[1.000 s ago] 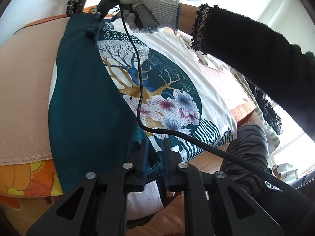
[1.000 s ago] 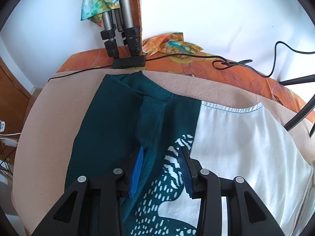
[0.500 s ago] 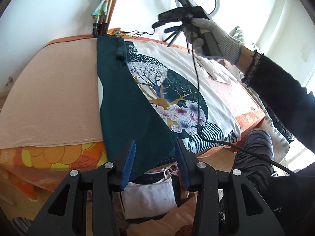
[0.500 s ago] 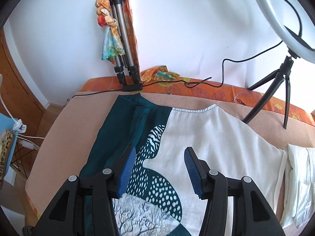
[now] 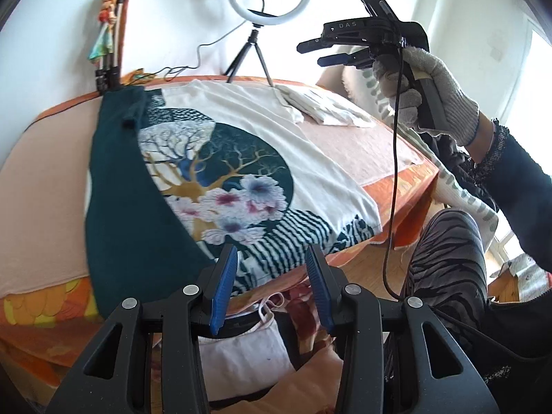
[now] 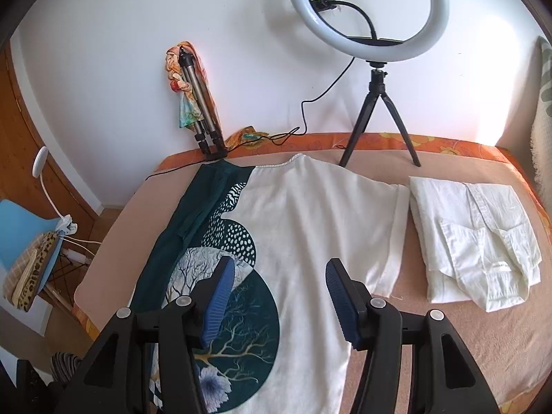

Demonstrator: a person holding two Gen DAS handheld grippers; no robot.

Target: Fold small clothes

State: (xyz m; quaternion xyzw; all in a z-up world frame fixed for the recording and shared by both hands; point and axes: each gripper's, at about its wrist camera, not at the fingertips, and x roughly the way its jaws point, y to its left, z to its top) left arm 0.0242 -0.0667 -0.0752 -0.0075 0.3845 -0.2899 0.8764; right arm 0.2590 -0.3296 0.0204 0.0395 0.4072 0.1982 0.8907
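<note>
Teal folded edge (image 6: 162,252), shirt (image 6: 310,241) flat

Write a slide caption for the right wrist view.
Printed T-shirt with one side folded in lies on the bed beside a folded white shirt, ring light behind.

**Bright daylight, blown-out window, heavy fisheye bend**

Both views are bright and sharp, with no motion blur. In the left wrist view daylight pours in from a window (image 5: 538,79) at the right edge, which is washed out to plain white. The ring light (image 6: 369,10) glows evenly white in the right wrist view, and a pale glare patch sits on the wall (image 6: 483,124) low at the right. Shadows on the bed cover (image 6: 465,338) are soft and faint. Straight lines bow outward toward the borders, and dark vignetting fills every corner of both circular frames.
</note>
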